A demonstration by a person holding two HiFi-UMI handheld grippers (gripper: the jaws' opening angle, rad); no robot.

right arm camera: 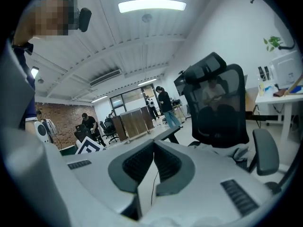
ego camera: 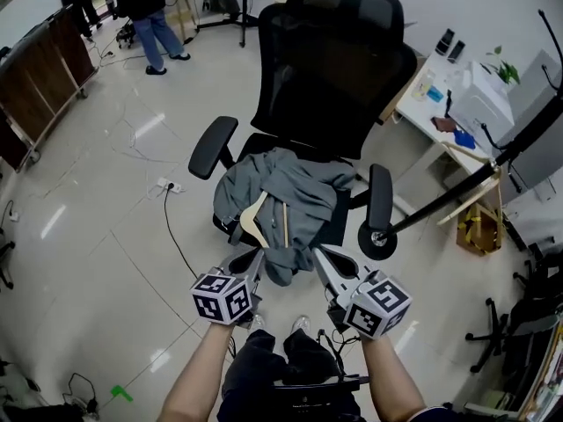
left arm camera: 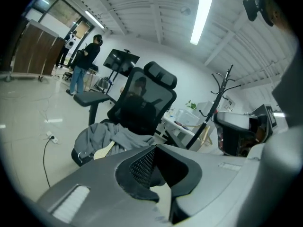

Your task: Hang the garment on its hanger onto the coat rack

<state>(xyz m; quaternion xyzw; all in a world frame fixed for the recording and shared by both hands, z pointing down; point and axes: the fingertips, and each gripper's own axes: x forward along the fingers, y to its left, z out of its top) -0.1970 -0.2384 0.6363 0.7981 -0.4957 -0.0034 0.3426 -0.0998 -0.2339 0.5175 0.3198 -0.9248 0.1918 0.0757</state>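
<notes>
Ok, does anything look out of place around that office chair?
Yes: the grey garment lies crumpled on the office chair seat, drooping over its front edge, with the wooden hanger askew in its folds, not hanging on the coat rack.

A black mesh office chair (ego camera: 334, 69) stands just ahead of the left claw (ego camera: 249, 260); beyond the right claw (ego camera: 327, 260), a white desk (ego camera: 420, 111) (potted green plant (ego camera: 500, 64) atop).
</notes>
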